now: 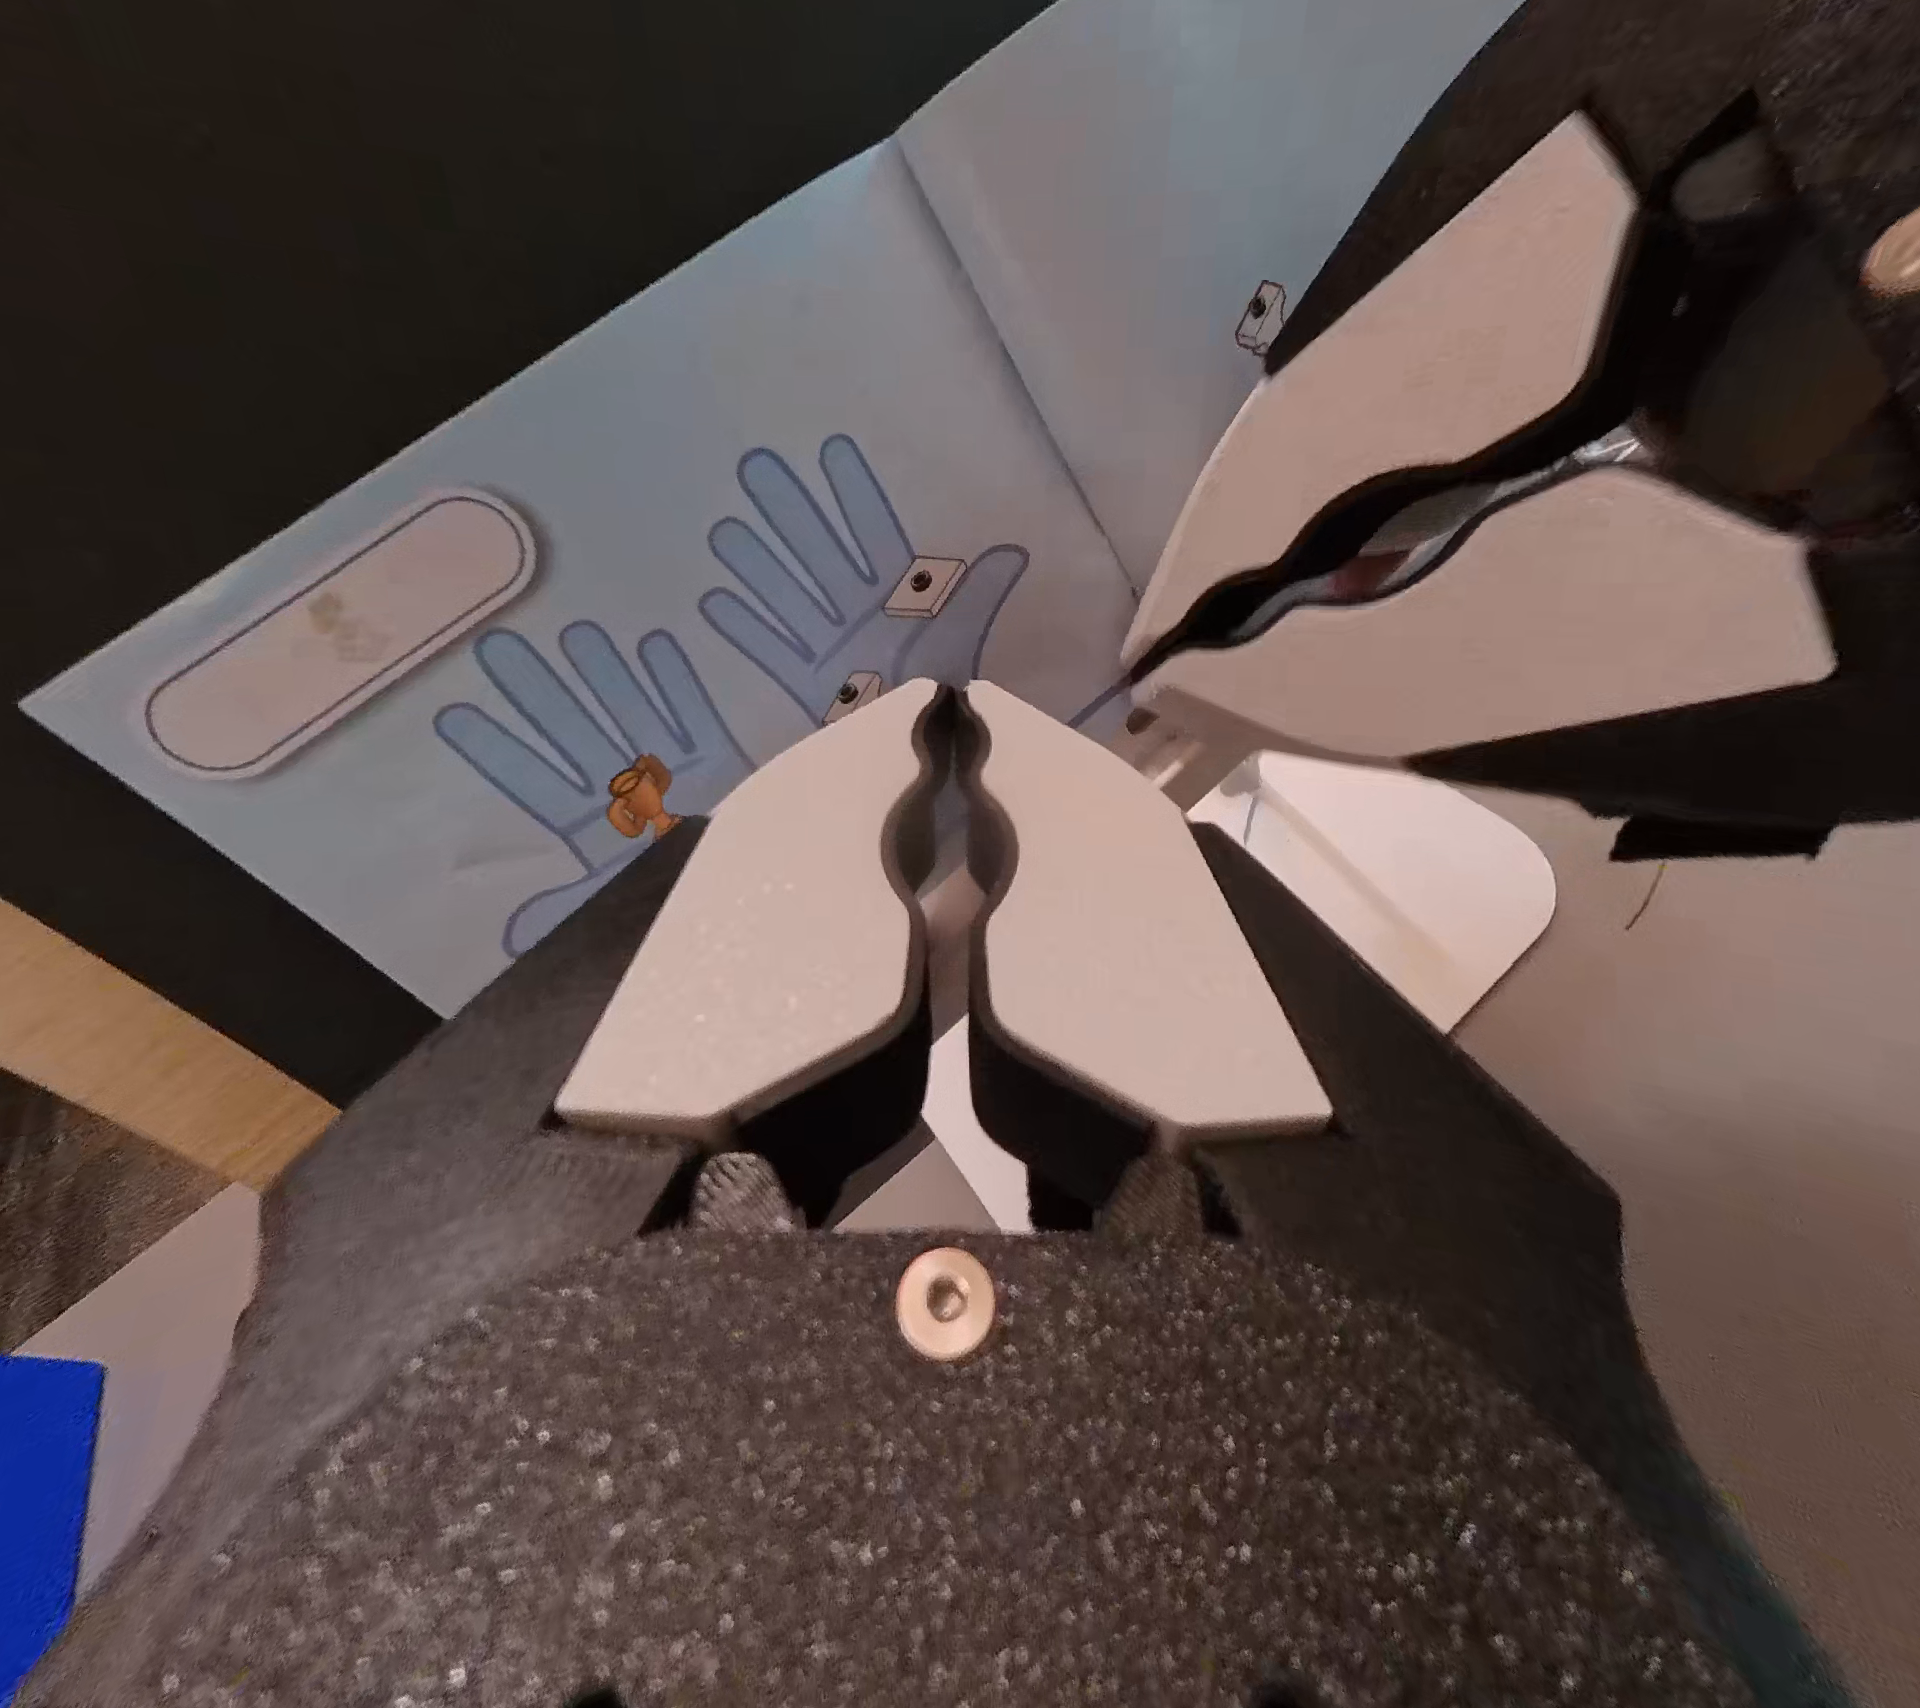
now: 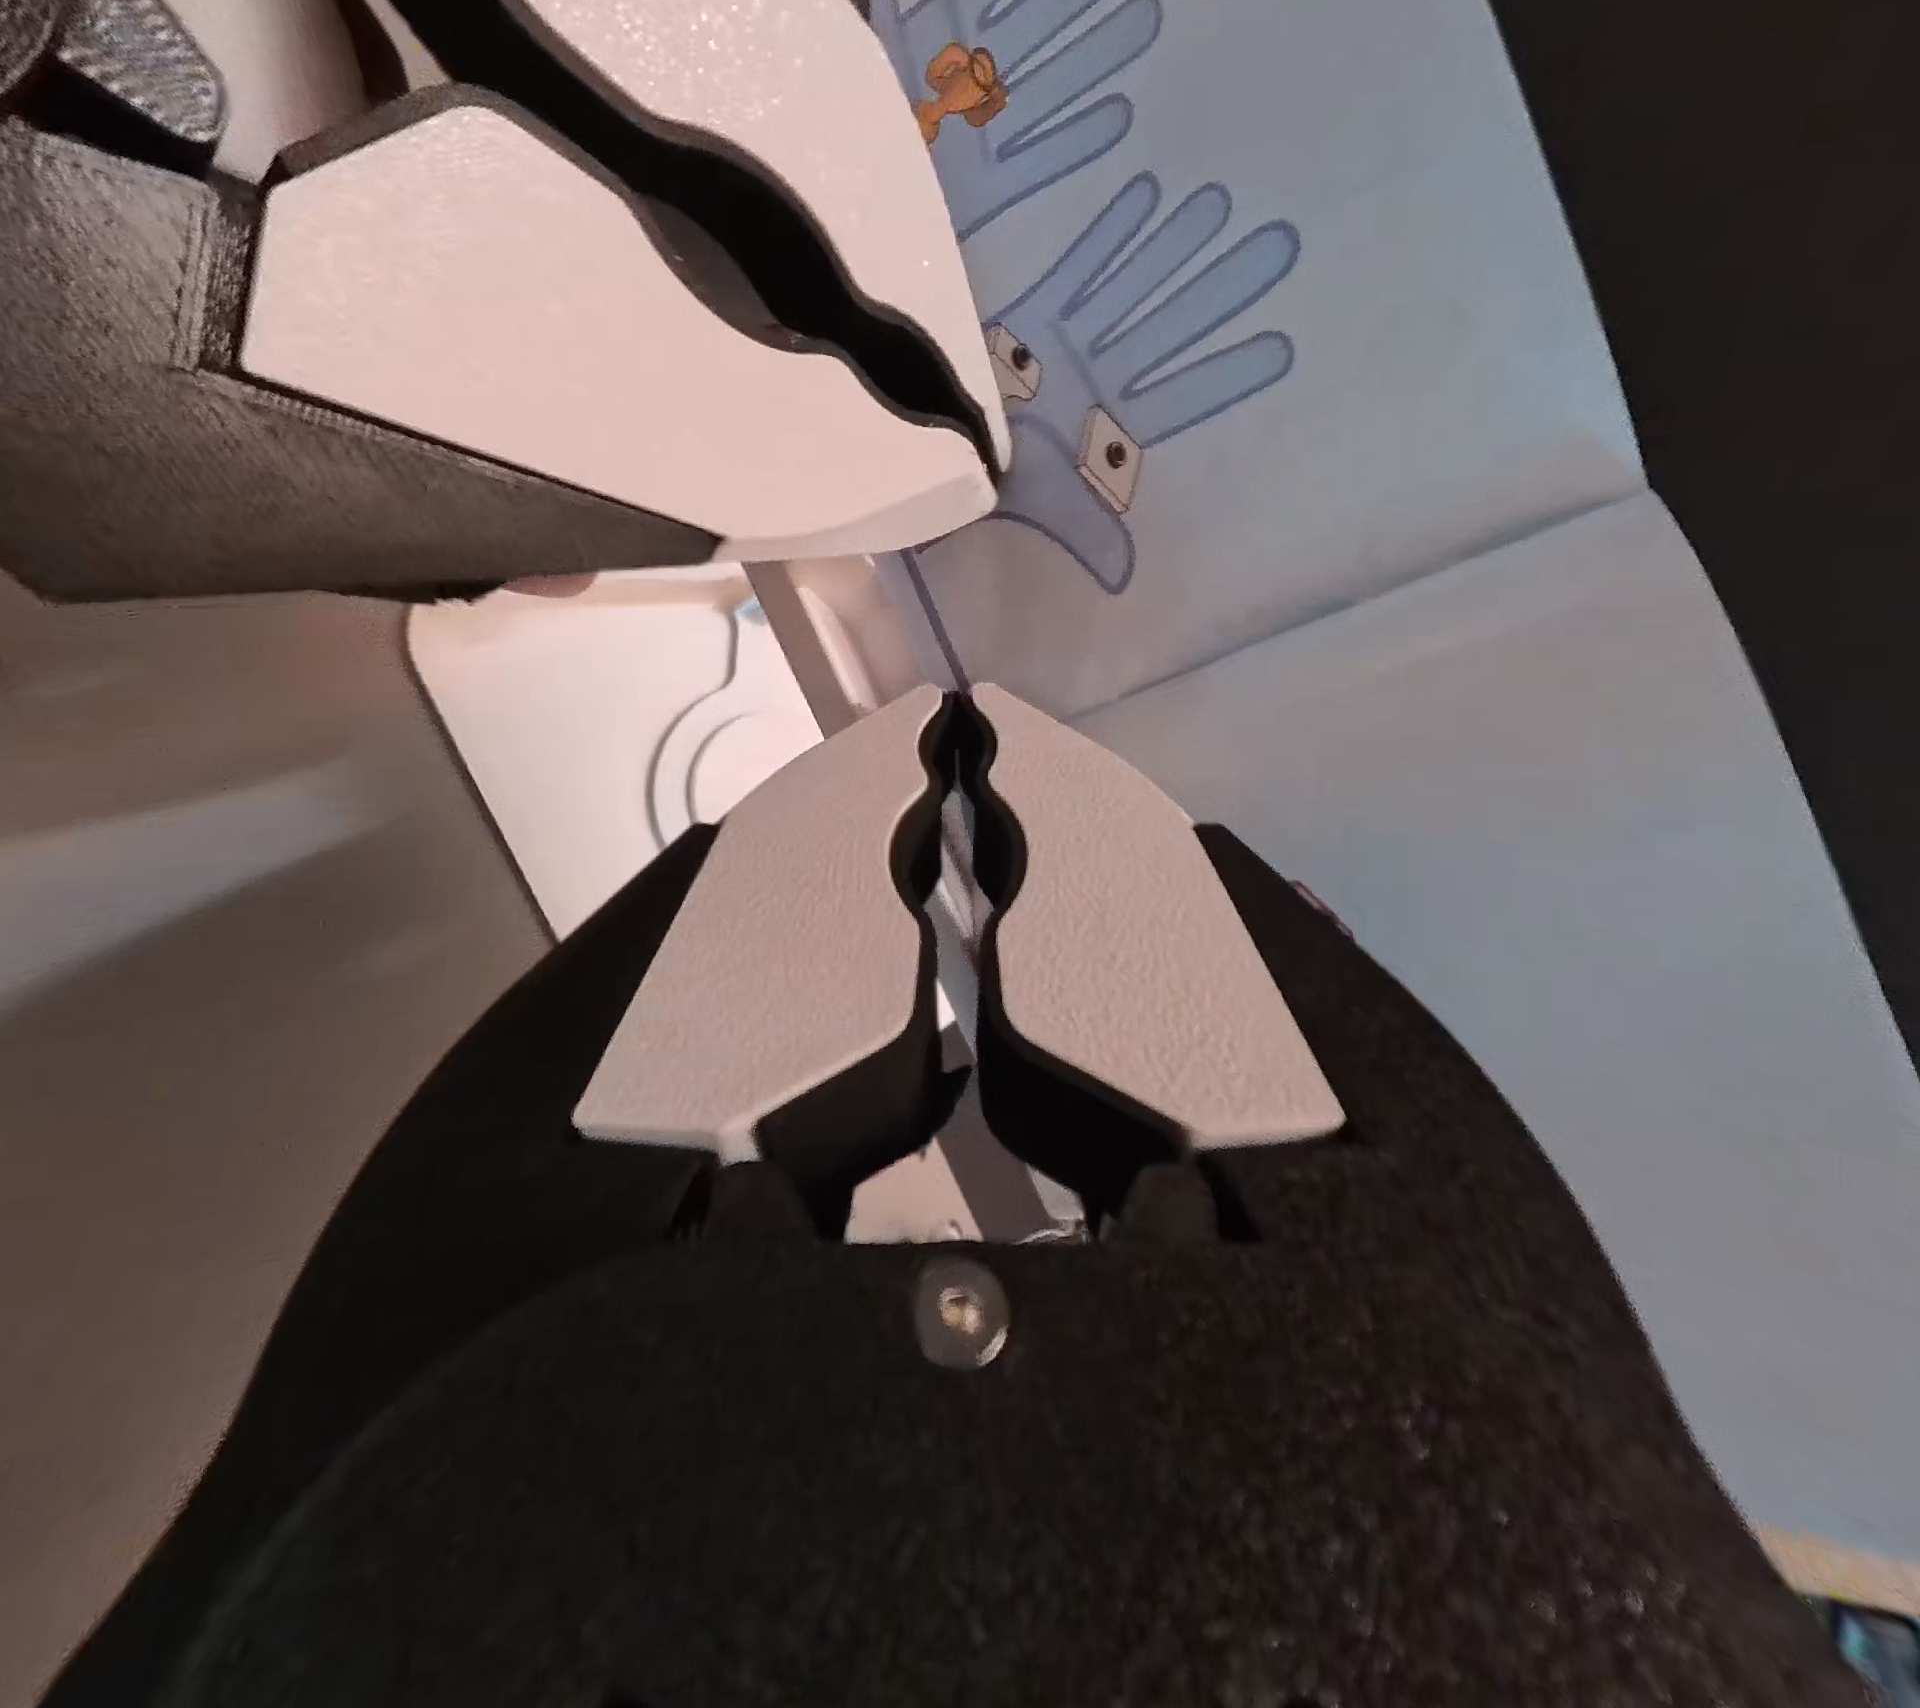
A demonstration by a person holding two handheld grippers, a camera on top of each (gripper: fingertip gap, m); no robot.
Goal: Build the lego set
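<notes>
Left hand-held gripper [image 1: 948, 702] and right hand-held gripper [image 2: 954, 702], fingers pressed together, tips meeting over an open booklet [image 1: 727, 432]. Gripping a white bag [image 1: 1403, 889], apparently; hold hidden. Small gold piece [image 1: 636, 792] on the page

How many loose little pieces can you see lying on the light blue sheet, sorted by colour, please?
Grey square pieces with a dark hole: 3
Orange-brown piece: 1
Total: 4
The third grey one, by the right tool, shows only in the left wrist view; the tools may hide more.
</notes>
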